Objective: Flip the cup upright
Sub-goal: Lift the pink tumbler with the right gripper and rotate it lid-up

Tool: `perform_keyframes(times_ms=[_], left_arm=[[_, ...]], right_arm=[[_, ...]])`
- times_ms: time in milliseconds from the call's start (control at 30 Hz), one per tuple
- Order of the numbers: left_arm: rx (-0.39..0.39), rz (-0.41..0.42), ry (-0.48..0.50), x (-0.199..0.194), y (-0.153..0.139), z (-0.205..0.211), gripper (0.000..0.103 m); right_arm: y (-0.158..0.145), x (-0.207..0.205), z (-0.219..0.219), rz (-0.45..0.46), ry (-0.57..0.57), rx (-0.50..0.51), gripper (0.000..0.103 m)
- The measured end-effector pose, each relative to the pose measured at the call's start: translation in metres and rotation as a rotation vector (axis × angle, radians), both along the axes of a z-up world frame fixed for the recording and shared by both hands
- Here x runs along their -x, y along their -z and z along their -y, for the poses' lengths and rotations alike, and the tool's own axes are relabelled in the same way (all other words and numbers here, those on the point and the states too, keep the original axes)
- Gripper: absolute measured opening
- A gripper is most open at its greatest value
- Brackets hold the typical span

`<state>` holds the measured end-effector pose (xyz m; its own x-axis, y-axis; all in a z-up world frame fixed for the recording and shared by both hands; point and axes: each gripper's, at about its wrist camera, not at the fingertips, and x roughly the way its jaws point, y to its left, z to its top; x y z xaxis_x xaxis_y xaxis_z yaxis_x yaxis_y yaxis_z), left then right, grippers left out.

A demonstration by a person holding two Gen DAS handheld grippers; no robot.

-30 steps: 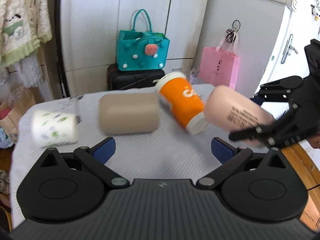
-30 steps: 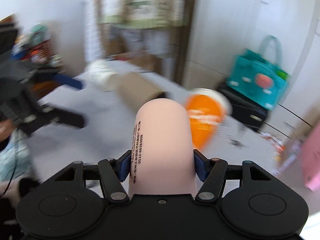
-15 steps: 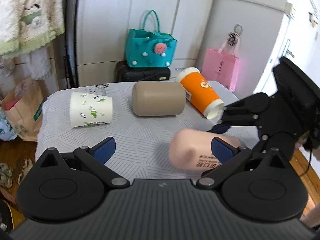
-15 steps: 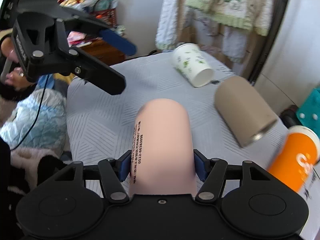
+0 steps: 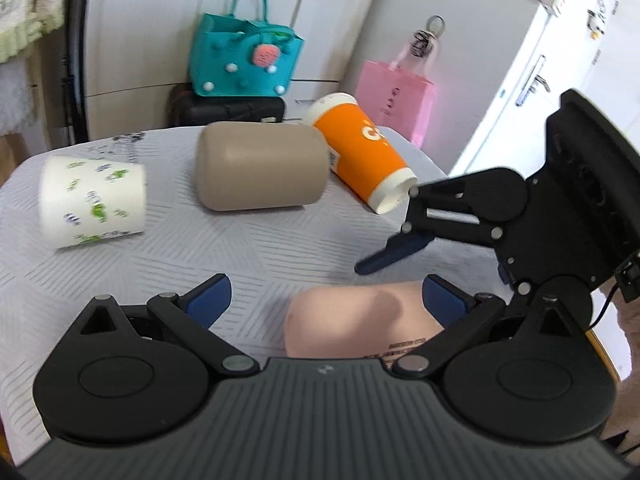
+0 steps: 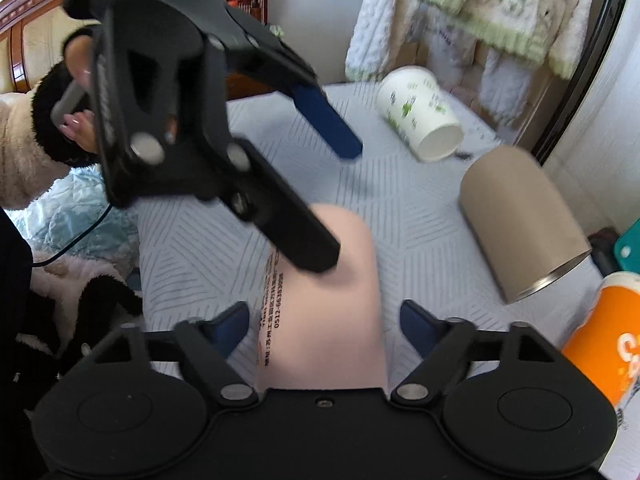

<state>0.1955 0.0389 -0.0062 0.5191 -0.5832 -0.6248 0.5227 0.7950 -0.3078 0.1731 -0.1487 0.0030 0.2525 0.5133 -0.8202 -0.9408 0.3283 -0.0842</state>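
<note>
A pink cup (image 5: 352, 320) lies on its side on the grey cloth, with black print along it; it also shows in the right wrist view (image 6: 324, 312). My left gripper (image 5: 324, 300) is open, its blue pads wide apart around the cup's closed end. My right gripper (image 6: 324, 320) is open, its pads standing clear of the cup's sides. In the left wrist view the right gripper (image 5: 404, 264) reaches in from the right over the cup. In the right wrist view the left gripper (image 6: 332, 200) hangs over the cup from the upper left.
A white cup with green print (image 5: 92, 200), a tan tumbler (image 5: 260, 166) and an orange cup (image 5: 360, 152) lie on their sides farther back on the table (image 5: 200, 256). A teal bag (image 5: 244, 60) and a pink bag (image 5: 396, 100) stand behind the table.
My right gripper has let go of the pink cup, which now lies on the cloth. My left gripper has moved in over the cup.
</note>
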Motion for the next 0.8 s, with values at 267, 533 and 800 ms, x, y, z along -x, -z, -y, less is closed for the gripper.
perform_keyframes(times_ms=[267, 533, 800], left_arm=[[-0.068, 0.045, 0.122, -0.003, -0.009, 0.016, 0.103], [-0.281, 0.142, 0.279, 0.007, -0.024, 0.038, 0.103], [-0.216, 0.023, 0.4, -0.004, -0.035, 0.045, 0.1]], right_arm=[[-0.016, 0.019, 0.022, 0.103, 0.049, 0.001, 0.091], [-0.039, 0.047, 0.054, 0.131, 0.194, -0.14, 0.091], [-0.046, 0.064, 0.089, -0.249, 0.386, -0.395, 0.088]])
